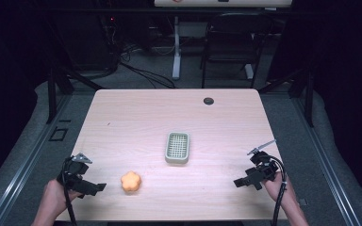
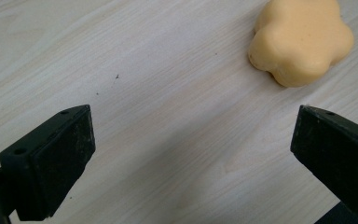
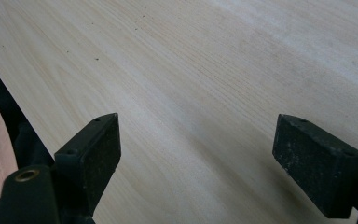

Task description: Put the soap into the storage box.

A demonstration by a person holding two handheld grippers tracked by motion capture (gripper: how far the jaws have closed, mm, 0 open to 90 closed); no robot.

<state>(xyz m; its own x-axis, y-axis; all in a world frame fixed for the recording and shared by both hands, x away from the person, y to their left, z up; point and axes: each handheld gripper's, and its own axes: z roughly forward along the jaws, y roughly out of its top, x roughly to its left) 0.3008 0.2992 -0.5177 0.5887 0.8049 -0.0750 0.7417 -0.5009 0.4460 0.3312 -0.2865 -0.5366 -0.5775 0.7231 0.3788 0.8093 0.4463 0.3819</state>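
On the pale wooden table (image 1: pixel 136 113), the orange flower-shaped lobed piece (image 1: pixel 131 181) lies flat, no long axis, just right of the gaping left gripper (image 1: pixel 95 188), well apart from the gaping right gripper (image 1: pixel 241 181).

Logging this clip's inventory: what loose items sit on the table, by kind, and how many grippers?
Orange flower-shaped piece: 1
Grey slotted tray: 1
Grippers, left gripper and right gripper, both with fingers open: 2
Total: 4
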